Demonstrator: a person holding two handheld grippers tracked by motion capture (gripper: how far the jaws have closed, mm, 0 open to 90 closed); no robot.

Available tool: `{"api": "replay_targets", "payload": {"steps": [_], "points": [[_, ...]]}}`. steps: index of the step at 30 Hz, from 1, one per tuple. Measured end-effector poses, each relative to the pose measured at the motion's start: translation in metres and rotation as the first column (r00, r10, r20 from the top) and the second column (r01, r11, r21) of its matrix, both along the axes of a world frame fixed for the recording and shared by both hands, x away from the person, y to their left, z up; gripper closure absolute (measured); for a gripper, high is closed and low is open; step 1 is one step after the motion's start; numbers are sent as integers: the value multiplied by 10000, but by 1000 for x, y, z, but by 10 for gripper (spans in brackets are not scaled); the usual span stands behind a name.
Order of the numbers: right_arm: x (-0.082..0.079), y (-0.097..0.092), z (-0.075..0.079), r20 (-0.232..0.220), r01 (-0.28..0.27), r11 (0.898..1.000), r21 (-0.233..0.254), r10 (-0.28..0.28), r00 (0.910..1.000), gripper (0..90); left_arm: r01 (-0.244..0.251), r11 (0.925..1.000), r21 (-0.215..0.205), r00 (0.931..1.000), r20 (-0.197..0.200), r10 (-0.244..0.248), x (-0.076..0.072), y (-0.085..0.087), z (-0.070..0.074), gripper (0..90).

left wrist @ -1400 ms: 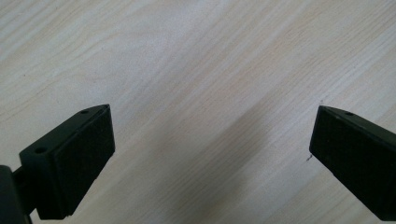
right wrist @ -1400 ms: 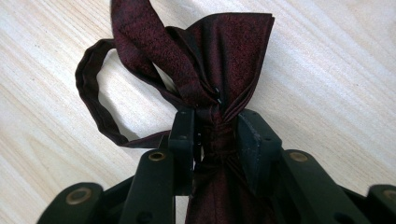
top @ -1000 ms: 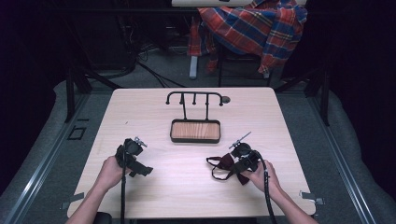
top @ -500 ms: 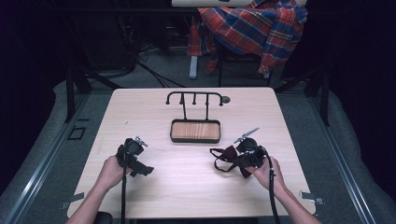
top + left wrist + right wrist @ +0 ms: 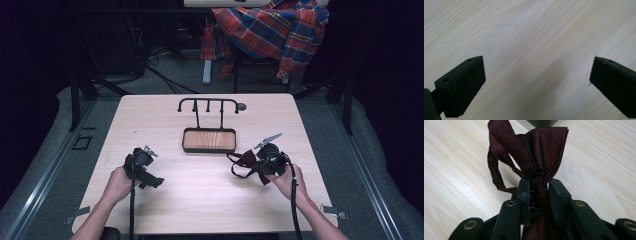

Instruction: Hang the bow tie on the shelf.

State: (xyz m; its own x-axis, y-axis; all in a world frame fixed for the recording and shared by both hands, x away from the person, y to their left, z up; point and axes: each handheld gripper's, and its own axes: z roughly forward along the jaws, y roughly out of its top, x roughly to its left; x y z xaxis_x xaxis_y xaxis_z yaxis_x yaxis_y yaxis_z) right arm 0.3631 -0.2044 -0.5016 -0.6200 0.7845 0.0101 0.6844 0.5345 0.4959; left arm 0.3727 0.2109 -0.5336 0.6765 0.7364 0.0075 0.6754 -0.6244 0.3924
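While the right gripper sits at the right front part of the table, its fingers are pinched narrow on the knot of a dark red bow tie; in the right gripper view the tie's pleated wing stands up above the fingers and a thin strap loop hangs off to the left side; cloth also runs down between the gripper's arms; in the high view the bow tie sticks out from that gripper toward the table middle, strap curling beside it, just in front of and to the right of the tray; whether the tie touches the table, cannot tell; right hand holds the gripper from behind, cable trailing toward the table's near edge; left gripper at the left front of the table, held in the left hand, well apart from the tie; left gripper view shows its fingers spread wide with nothing between them, bare light wood below; small wooden tray with dark rim at table centre, black hook rack rising from behind it; plaid shirt draped over something beyond the far edge of the table.
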Motion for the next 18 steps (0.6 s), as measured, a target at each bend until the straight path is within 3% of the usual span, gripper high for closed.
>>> {"api": "replay_targets", "payload": {"steps": [6,18], "points": [[4,-4,6,316,110,9996,256,-118,9994,718,-57,10000,53,10000,61,56,0,0,0,1],[11,-6,15,869,377,9990,236,-397,9954,718,-37,9999,108,9999,133,36,0,0,1,1]]}}
